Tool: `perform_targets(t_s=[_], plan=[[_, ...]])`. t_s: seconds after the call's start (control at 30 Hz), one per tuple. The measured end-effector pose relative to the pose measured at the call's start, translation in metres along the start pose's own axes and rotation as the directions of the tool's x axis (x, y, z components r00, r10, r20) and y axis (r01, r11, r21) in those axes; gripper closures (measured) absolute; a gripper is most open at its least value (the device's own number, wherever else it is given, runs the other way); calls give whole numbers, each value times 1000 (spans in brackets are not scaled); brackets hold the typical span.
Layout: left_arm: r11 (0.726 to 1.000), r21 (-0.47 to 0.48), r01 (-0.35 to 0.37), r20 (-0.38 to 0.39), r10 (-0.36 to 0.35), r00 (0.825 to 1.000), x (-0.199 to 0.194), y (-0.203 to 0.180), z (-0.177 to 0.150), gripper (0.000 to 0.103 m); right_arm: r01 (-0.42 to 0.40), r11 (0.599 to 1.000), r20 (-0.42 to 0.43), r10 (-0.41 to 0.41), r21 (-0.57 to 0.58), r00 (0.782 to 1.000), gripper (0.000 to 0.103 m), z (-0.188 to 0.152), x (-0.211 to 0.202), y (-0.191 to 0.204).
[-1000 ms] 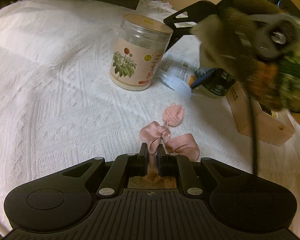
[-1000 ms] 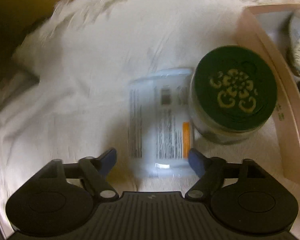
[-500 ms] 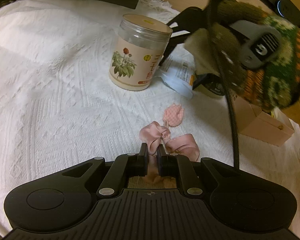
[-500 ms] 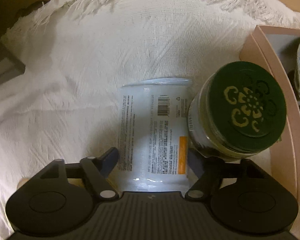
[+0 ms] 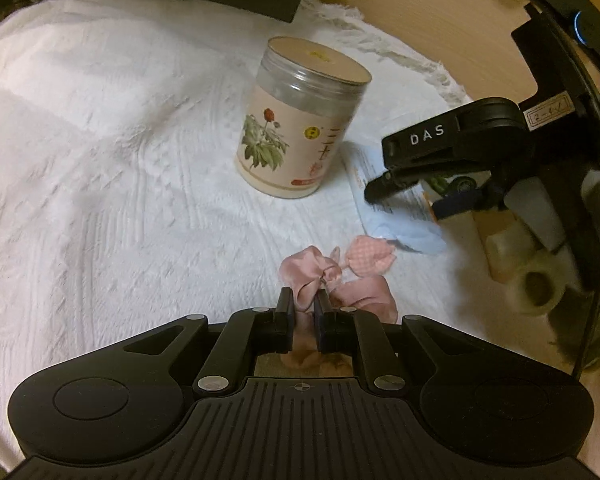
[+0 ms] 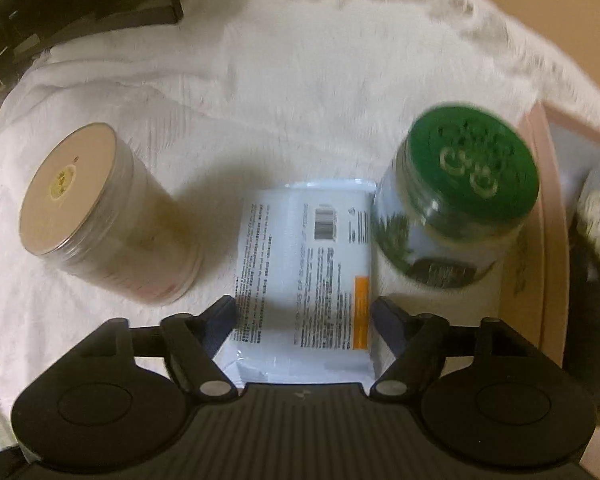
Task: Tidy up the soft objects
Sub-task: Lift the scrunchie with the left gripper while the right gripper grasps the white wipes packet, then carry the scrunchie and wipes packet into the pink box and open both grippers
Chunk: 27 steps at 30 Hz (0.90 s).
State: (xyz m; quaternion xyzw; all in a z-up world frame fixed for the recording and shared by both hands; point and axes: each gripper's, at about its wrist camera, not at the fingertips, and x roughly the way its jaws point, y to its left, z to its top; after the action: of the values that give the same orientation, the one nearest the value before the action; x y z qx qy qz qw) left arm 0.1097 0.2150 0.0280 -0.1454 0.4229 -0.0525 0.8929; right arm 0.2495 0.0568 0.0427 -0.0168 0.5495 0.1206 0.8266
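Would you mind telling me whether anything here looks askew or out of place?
Nothing looks spilled or damaged. The wipes packet lies flat, wedged against the green-lidded jar, with the right gripper open around it. The left gripper is shut on the pink scrunchie. The jar's apparent tilt may just be lens distortion.

The left wrist camera sits low over the white cloth [image 5: 100,160] and looks forward along its fingers. The tan-lid jar [image 5: 300,120] stands ahead, a little way off.

The right wrist camera looks down from higher up, with the same tan-lid jar [image 6: 100,216] near, on its left side.

Both views share this jar and the white wipes pack [image 5: 400,224] [image 6: 304,264] just beside it. The left camera also sees the right gripper [image 5: 408,188] past the jar.
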Motion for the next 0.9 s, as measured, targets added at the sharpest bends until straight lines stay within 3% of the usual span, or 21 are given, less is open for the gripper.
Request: perform_targets(t_s=[0.13, 0.2, 0.27, 0.37, 0.47, 0.6, 0.77, 0.9], plan=[[997, 74, -27, -18, 28, 999, 7, -11, 7, 87, 32, 999, -4, -32, -25, 999, 17, 7, 15, 8], [993, 115, -37, -19, 40, 999, 9, -17, 8, 87, 38, 999, 33, -37, -31, 999, 17, 9, 16, 13], [987, 157, -44, -2, 45, 999, 12, -22, 7, 87, 47, 997, 42, -45, -54, 998, 26, 12, 17, 10], [982, 183, -48, 16, 46, 999, 15, -26, 6, 89, 8, 997, 14, -7, -73, 1000, 27, 11, 12, 8], [987, 154, -47, 23, 44, 999, 17, -22, 13, 92, -22, 997, 24, 24, -76, 999, 28, 12, -12, 3], [981, 192, -40, 132, 14, 991, -14, -30, 32, 93, -93, 994, 115, 99, -64, 988, 28, 24, -66, -9], [965, 259, -27, 300, -54, 952, -65, -55, 86, 93, -212, 975, 229, 221, -61, 948, 28, 47, -138, -25], [959, 280, -36, 412, -86, 907, -90, -75, 134, 93, -209, 974, 344, 225, -83, 912, 28, 57, -185, -32]])
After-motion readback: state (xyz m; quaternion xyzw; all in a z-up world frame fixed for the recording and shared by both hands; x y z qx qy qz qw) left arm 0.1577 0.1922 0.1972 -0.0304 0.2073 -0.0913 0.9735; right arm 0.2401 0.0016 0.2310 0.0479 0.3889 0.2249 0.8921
